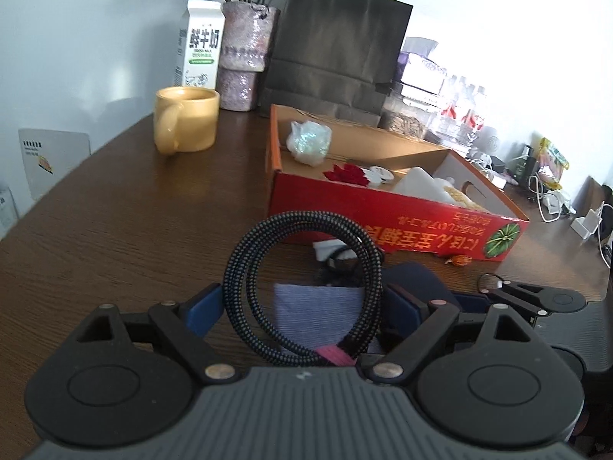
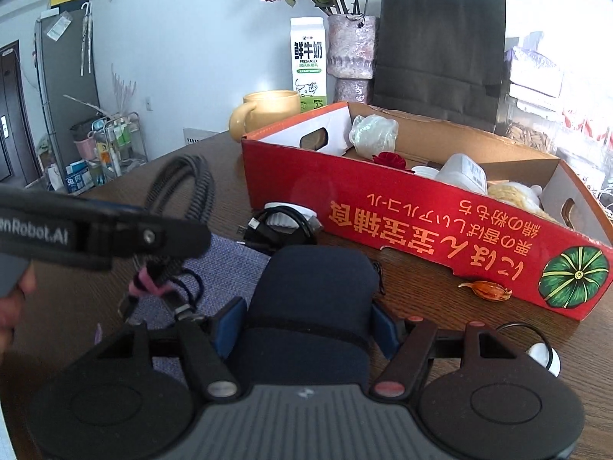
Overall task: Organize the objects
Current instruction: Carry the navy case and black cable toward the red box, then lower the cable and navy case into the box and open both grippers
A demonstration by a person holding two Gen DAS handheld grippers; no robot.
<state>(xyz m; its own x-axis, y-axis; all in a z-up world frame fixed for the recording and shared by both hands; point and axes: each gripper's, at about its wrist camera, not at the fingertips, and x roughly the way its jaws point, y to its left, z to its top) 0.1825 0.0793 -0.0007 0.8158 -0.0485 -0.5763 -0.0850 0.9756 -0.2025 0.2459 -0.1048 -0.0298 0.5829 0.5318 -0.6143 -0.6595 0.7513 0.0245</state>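
Note:
My left gripper [image 1: 306,306] is shut on a coiled black braided cable [image 1: 302,287] bound with a pink tie [image 1: 333,354], held upright above the table; the coil also shows in the right wrist view [image 2: 184,188]. My right gripper [image 2: 306,322] is shut on a dark navy pouch [image 2: 310,299] resting on the table. A purple-grey cloth [image 2: 226,264] lies under both. The red cardboard box [image 2: 421,226] stands just beyond, holding a crumpled plastic bag [image 2: 373,134], a red flower [image 2: 389,161] and a white bottle [image 2: 463,174].
A black cable bundle with a white part [image 2: 279,222] lies before the box. A small orange wrapped thing [image 2: 484,289] lies at the box's front. A yellow mug [image 1: 186,124], milk carton [image 1: 199,44], vase [image 1: 245,53] and dark paper bag [image 1: 337,46] stand behind.

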